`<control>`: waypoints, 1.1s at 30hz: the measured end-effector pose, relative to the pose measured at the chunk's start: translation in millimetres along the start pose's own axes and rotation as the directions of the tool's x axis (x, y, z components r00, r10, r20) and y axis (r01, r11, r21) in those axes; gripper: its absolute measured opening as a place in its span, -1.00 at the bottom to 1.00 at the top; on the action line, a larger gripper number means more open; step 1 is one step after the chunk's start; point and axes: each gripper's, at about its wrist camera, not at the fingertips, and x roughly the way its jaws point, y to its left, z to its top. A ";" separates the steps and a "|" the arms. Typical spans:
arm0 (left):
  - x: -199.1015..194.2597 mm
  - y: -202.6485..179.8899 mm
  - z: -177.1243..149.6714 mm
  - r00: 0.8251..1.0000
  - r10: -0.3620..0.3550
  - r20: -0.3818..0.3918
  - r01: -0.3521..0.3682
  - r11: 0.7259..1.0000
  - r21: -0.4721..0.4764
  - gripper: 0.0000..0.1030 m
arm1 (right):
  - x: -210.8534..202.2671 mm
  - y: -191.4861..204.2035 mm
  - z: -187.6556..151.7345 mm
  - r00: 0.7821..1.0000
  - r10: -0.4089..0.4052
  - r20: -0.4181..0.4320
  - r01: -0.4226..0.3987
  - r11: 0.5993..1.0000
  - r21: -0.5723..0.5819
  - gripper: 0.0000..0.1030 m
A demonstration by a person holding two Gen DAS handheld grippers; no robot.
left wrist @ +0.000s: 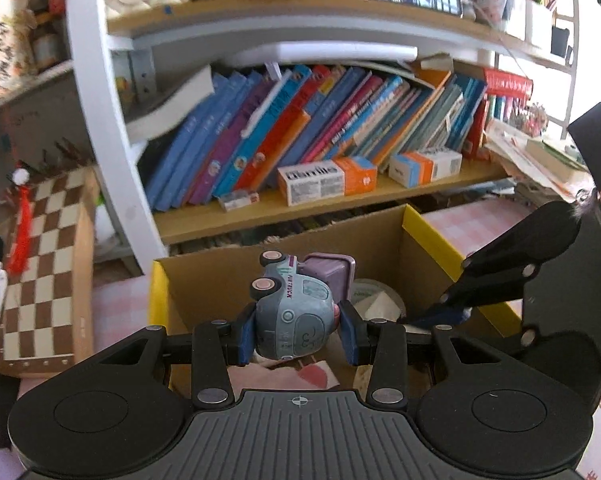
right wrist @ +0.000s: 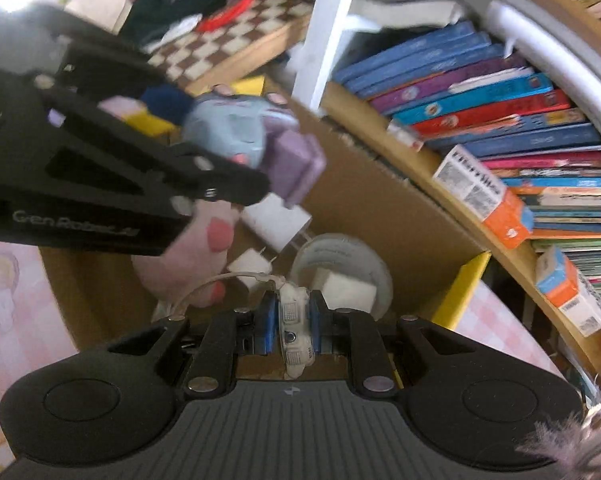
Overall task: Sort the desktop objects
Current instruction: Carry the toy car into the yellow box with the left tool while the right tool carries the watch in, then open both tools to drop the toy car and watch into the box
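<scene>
My left gripper (left wrist: 298, 334) is shut on a grey-blue toy truck (left wrist: 294, 312) with a purple back, held on its side above a cardboard box (left wrist: 228, 276) with yellow flaps. The truck (right wrist: 236, 136) and left gripper also show in the right wrist view at upper left. My right gripper (right wrist: 294, 322) is shut on a small white toy car (right wrist: 294, 324), held over the same box (right wrist: 380, 208). In the left wrist view the right gripper (left wrist: 436, 316) reaches into the box from the right.
Inside the box lie a pink plush (right wrist: 204, 248), white chargers (right wrist: 276, 220) and a round white container (right wrist: 348, 276). A bookshelf (left wrist: 300, 208) with books and small cartons stands behind. A chessboard (left wrist: 40, 260) lies at the left. A pink cloth covers the table (left wrist: 472, 216).
</scene>
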 end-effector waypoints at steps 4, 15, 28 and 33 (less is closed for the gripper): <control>17.4 -2.9 3.6 0.999 -0.014 -0.035 0.014 1.000 0.000 -0.23 | 14.3 -3.1 -3.7 0.998 0.041 -0.048 -0.041 0.999 0.000 -0.69; 49.0 -8.5 5.5 0.991 -0.031 -0.130 0.033 0.999 0.011 -0.23 | 23.1 -3.5 -4.5 0.990 0.104 -0.093 -0.104 0.995 -0.004 -0.68; 43.7 -14.0 4.3 0.988 -0.043 -0.147 0.049 0.998 0.042 -0.18 | 6.0 -2.1 -2.9 0.997 0.067 -0.024 -0.067 0.997 0.027 -0.34; 24.7 -17.9 6.4 0.995 -0.018 -0.100 0.024 0.998 0.057 0.05 | -14.4 -4.5 -3.1 0.998 0.034 0.047 -0.036 0.998 0.060 -0.16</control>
